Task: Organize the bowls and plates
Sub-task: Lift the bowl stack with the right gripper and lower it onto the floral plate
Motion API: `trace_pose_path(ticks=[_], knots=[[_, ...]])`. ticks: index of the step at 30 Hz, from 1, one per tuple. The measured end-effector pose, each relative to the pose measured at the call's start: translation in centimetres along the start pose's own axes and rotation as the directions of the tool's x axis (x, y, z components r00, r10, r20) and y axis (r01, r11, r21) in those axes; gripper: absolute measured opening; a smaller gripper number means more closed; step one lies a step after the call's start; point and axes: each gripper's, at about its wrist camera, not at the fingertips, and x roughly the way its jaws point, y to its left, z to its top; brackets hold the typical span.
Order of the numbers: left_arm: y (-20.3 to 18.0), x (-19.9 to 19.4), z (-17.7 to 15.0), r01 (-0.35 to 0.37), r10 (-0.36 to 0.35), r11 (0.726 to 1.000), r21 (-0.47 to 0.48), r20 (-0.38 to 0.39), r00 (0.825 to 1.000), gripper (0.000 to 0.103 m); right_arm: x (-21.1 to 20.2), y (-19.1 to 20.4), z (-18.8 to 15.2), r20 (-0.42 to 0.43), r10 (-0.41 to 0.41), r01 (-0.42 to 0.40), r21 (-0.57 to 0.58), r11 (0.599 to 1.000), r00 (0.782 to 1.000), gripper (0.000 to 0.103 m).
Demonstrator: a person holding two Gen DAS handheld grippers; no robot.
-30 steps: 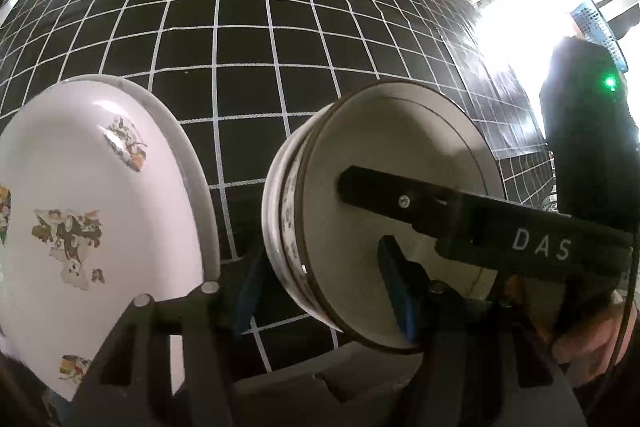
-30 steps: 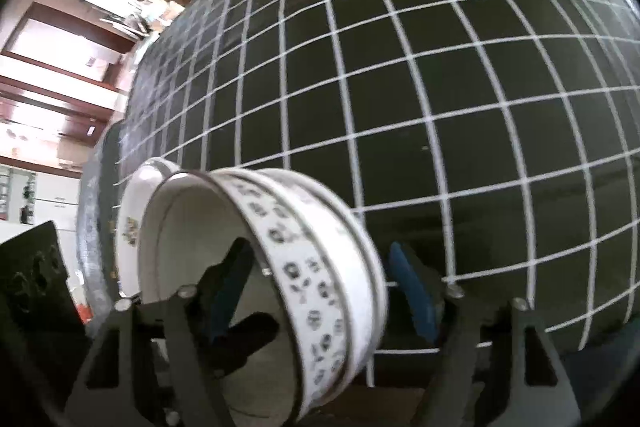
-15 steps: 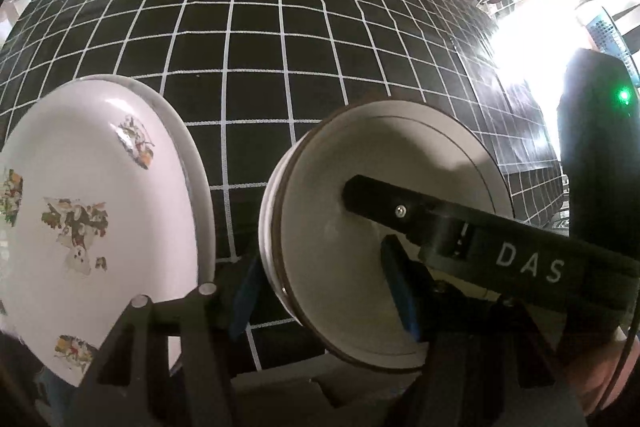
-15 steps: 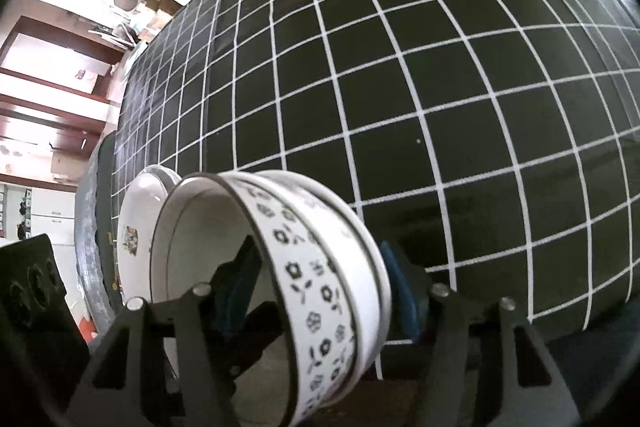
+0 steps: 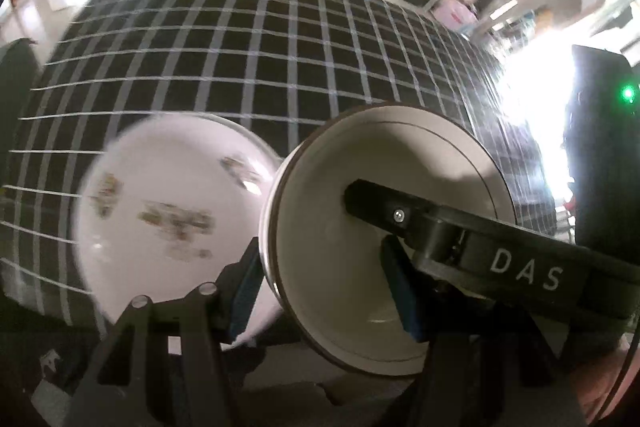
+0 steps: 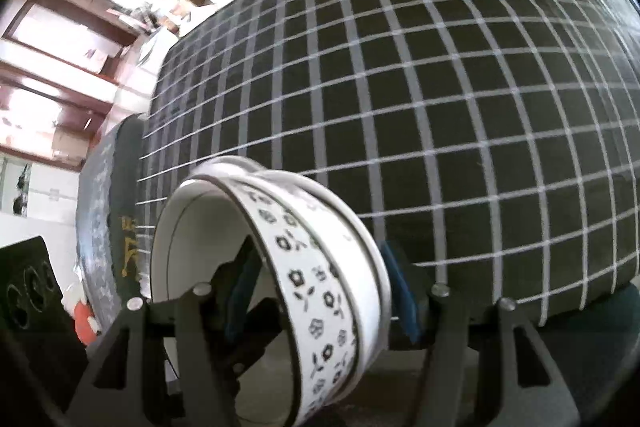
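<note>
Both my tongs pinch the bowl (image 5: 384,239) by its wall, left tongs (image 5: 324,287) and right tongs (image 6: 320,295); I should carry it level, clear of the plate (image 5: 168,211) beside the left tongs.

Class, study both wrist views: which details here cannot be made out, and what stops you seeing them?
- Left wrist view: the printed motifs on the white oval plate are smeared by motion blur.
- Left wrist view: window glare whites out the table's far right corner.
- Right wrist view: the flower-patterned white bowl stack is cut off by the bottom edge.
</note>
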Motion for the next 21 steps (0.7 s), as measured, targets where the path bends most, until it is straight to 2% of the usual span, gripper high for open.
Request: trace_pose_path(ticks=[5,10,17,21], knots=[[3.7,-1.9,0.0,-0.042,0.044,0.998,-0.053,0.032,0.999,0.056,1.8,4.9,0.6,-0.030,0.026,-0.028,-0.075,0.997,0.999,0.064],[7.2,-2.5,-0.3,-0.068,0.073,0.992,-0.110,0.039,0.997,0.056,4.3,7.9,0.6,-0.071,0.039,-0.047,-0.114,0.992,0.997,0.065],[9.5,-1.2,-0.7,-0.081,0.085,0.986,-0.147,0.022,0.996,0.056,7.7,9.7,0.8,-0.126,0.018,-0.035,-0.134,0.990,0.992,0.064],[9.9,-0.3,-0.9,-0.077,0.079,0.985,-0.156,0.010,0.997,0.056,8.7,9.4,0.9,-0.139,0.008,-0.025,-0.125,0.992,0.990,0.065]])
